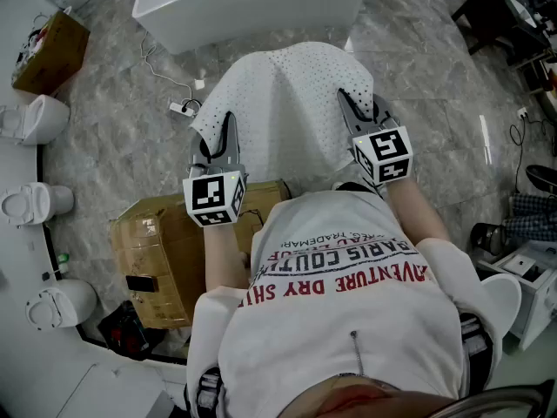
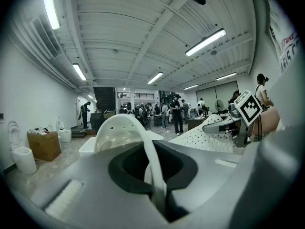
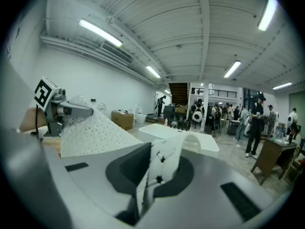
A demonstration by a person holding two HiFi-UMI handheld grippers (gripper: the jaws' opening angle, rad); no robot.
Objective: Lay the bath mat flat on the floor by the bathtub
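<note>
A white perforated bath mat (image 1: pixel 283 103) hangs in the air between my two grippers, sagging toward the stone floor in front of the white bathtub (image 1: pixel 252 3). My left gripper (image 1: pixel 222 129) is shut on the mat's near left edge, and its edge (image 2: pixel 150 151) stands pinched between the jaws in the left gripper view. My right gripper (image 1: pixel 352 107) is shut on the near right edge, with the mat (image 3: pixel 164 163) folded between its jaws. The left gripper view also shows the bathtub (image 2: pixel 90 147), and the right gripper view has the tub (image 3: pixel 171 135) ahead.
A cardboard box (image 1: pixel 161 255) sits on the floor by my left arm. Toilets (image 1: pixel 30 203) line the left wall, with another carton (image 1: pixel 48 50) at far left. A power strip and cable (image 1: pixel 178 107) lie on the floor left of the mat. People stand far off in the hall.
</note>
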